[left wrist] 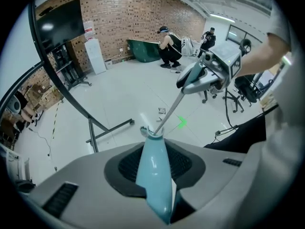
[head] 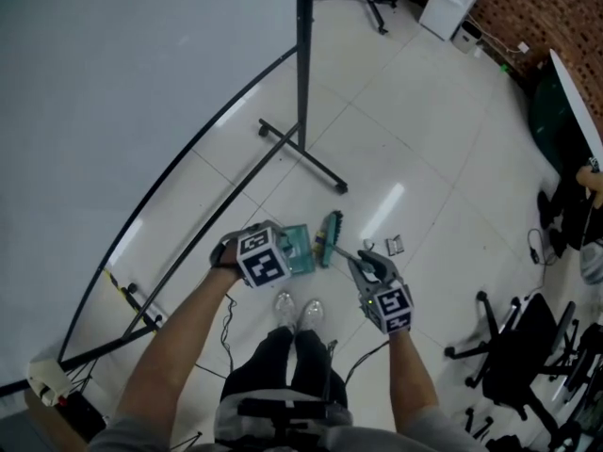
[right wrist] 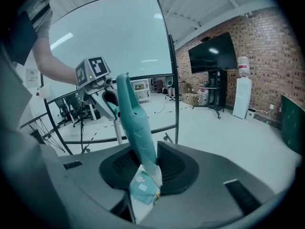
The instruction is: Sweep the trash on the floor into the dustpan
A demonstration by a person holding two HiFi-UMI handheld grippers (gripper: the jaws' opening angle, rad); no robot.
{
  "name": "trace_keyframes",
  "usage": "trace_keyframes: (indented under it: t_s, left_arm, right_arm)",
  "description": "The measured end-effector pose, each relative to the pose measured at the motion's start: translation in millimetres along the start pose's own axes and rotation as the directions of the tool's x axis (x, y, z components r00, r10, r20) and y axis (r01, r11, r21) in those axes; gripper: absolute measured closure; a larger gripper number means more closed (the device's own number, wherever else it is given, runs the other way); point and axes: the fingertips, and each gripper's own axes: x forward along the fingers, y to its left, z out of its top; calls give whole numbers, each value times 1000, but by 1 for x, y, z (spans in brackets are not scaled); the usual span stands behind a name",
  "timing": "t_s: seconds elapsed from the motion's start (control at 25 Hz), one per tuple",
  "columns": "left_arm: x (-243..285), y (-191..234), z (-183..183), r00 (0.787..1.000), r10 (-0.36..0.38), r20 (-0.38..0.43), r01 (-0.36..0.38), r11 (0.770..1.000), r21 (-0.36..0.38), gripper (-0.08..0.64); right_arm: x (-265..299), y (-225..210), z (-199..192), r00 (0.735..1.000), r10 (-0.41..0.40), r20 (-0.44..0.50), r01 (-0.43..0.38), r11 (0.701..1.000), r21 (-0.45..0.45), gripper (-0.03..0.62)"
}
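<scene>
1. Left claw (left wrist: 155,151) — pinched shut on the pale-blue dustpan handle (left wrist: 152,185); the dustpan (head: 297,249) sits just ahead of the person's shoes (head: 300,314).
2. Right claw (right wrist: 143,171) — clamped on the teal broom grip (right wrist: 136,128); the brush head (head: 329,238) is just beside the dustpan's right edge.
3. Trash (head: 394,245) — one small scrap lying on the floor (head: 424,158), right of the brush head and apart from it.
4. Black wheeled frame (head: 301,111) stands behind.
</scene>
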Motion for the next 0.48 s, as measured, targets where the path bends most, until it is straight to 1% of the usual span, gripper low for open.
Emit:
trace_keyframes:
  t_s: [0.08,0.2,0.32,0.48]
  left_arm:
    - [-1,2,-2,1000,0,4,0,1000,2,463]
    - [1,3,-3,1000,4,6,-4,1000,4,463]
    - [1,2,-1,1000,10,10,-10,1000,8,464]
    - [1,-2,-1,1000,15,10,-15,1000,13,463]
  right_arm:
    - [-2,5,-3,1000,4,0,-4,1000,18,492]
    - [-5,7,-9,1000,7,18,-8,996,89,486]
    - [-10,7,-12,998,8,56,-18,984,180,480]
    - [-14,10,-9,996,26,87,-46,968,247,479]
